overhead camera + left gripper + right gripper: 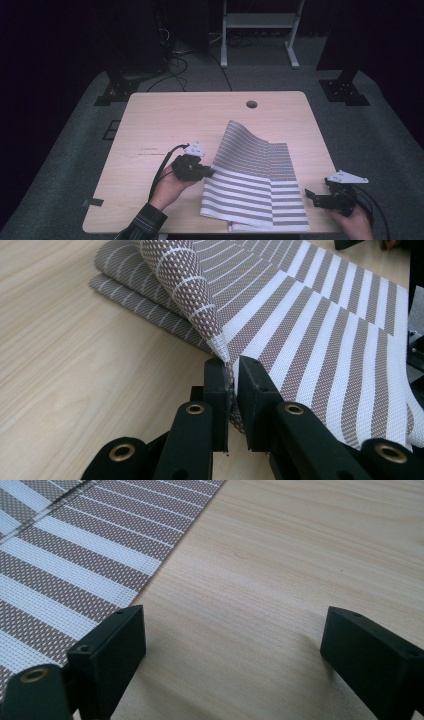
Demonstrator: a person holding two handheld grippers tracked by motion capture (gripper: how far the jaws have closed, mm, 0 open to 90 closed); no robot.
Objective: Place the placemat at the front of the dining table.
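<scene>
A striped mat [255, 185] lies on the wooden table [165, 125], toward the near right part of it. The mat has brown and white stripes and is folded over on itself, so there are layers on top of each other.

The left gripper [202, 171] sits at the left edge of the mat. Its two black jaws are squeezed tight on a corner of the top layer. In the left gripper view the mat [300, 330] corner is pinched between the jaws and the cloth curls up and over from there, lifted off the layers below. From above, that lifted part rises like a little hill toward the back of the table.

The right gripper [320, 196] is near the right edge of the mat, close to the table's near right corner. Its jaws stand wide apart with nothing between them. In the right gripper view they hang over bare wood, with the mat [65, 555] just beside the left jaw
</scene>
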